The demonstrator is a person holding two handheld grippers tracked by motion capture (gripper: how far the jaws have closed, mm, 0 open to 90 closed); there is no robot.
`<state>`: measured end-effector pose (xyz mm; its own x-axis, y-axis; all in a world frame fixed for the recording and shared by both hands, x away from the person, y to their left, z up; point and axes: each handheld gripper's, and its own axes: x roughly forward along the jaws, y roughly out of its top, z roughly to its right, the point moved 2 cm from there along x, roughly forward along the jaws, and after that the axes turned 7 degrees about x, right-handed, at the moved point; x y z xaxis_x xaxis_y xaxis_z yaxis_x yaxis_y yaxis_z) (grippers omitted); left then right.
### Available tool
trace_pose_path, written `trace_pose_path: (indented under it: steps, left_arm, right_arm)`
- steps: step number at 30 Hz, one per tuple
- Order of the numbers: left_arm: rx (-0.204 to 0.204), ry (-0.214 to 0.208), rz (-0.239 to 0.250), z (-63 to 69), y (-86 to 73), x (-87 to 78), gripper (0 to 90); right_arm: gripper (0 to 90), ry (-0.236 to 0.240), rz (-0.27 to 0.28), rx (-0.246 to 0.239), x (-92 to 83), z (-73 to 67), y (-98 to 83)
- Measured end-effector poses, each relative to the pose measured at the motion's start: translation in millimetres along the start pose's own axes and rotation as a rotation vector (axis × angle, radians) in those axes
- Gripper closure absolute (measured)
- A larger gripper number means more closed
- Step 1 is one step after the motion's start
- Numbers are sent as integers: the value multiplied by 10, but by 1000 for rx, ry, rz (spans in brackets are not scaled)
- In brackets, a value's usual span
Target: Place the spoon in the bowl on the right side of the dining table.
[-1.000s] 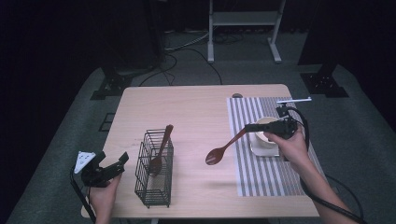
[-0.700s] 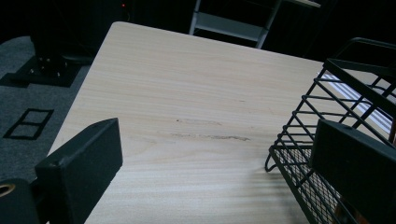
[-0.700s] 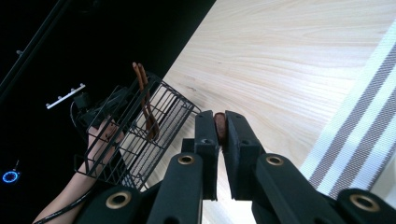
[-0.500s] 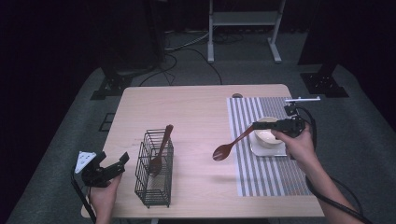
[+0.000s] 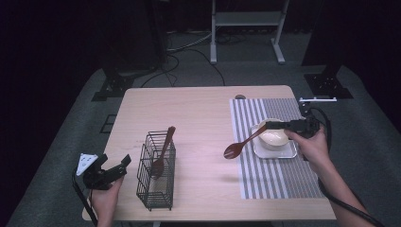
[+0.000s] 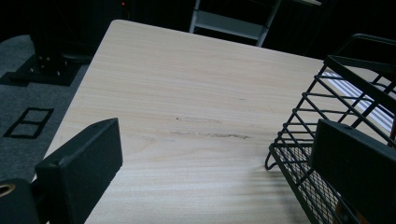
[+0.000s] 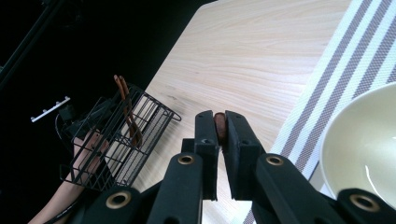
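The right gripper (image 5: 270,125) clamps a wooden spoon (image 5: 242,143) by its handle above the striped mat (image 5: 265,177), beside the cream bowl (image 5: 274,137); the left gripper (image 5: 124,163) gapes wide near the wire basket (image 5: 156,189), well apart

The middle of the surface (image 5: 203,118) lies bare between the wire basket (image 5: 156,177) and the striped placemat (image 5: 272,175), leaving a wide lane from front to back. The basket, with a wooden spoon (image 5: 162,151) sticking up out of it, blocks the front left. On the right, the bowl (image 5: 274,137) on its tray (image 5: 283,153) takes the mat's middle, while the mat's front part is bare.
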<state>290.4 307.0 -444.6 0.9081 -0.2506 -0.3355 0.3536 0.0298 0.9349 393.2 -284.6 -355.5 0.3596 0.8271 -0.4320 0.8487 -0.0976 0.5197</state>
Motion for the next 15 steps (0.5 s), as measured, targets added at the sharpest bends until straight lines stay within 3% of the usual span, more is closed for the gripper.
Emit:
trace_pose_path:
  steps: [15]
  left_arm:
    - [1,4,-1,-5,-2,-7,16]
  right_arm:
    - [838,-25,18,23,-89,151,-43]
